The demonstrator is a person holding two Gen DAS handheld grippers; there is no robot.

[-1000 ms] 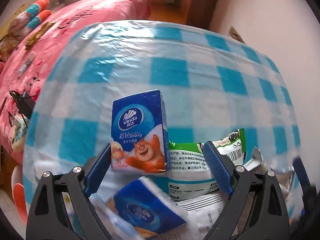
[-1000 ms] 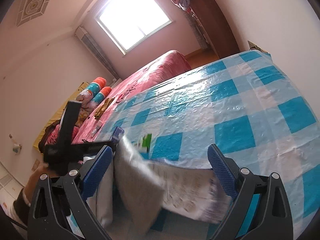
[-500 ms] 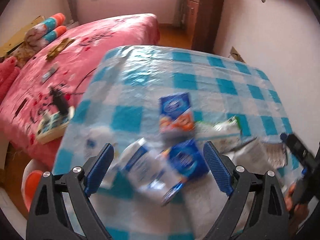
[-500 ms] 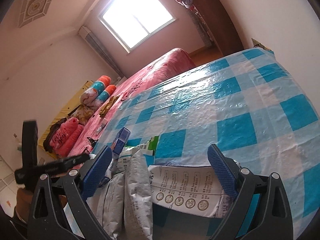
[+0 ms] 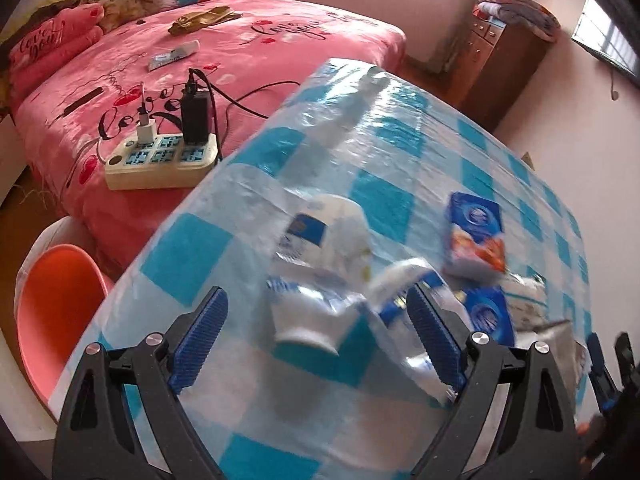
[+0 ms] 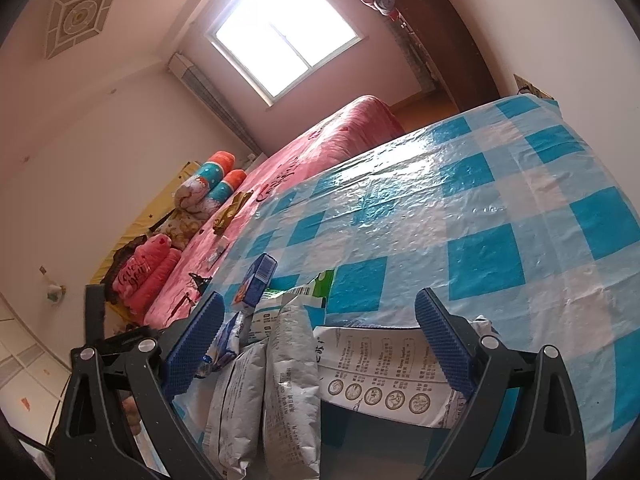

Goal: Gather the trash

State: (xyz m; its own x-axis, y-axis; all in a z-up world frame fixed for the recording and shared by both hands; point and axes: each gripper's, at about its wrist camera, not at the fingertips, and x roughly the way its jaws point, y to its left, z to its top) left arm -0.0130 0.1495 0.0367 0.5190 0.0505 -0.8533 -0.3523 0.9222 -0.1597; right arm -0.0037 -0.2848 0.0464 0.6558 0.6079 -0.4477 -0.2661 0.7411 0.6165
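Because the trash lies in a loose heap near the close edge of the counter point(image 5: 404, 148), the next move depends on which gripper has a piece right in front of it. The counter has a shiny blue and white checked cover.

The left gripper point(image 5: 318, 342) is wide open and holds nothing. A crumpled white wrapper point(image 5: 320, 280) lies on the counter just ahead, between its 2 blue pads and a bit nearer the right one. The picture is blurry here, so its shape is hard to tell, but it looks longer going away from the gripper than side to side. If so, the open pads already sit on its 2 long sides. A blue tissue pack point(image 5: 476, 236) lies farther off to the right, and another blue pack point(image 5: 490, 312) lies beyond the right pad.

The right gripper point(image 6: 320, 344) is wide open too and grips nothing. 2 folded grey bags point(image 6: 276, 384) lie between its pads, pointing away from it. A white bag with printed circles point(image 6: 384, 372) lies crossways beside them.

I think the left gripper is nearer the white wrapper. It would need to go down and forward, then close.

A red bed point(image 5: 200, 76) stands beside the counter.
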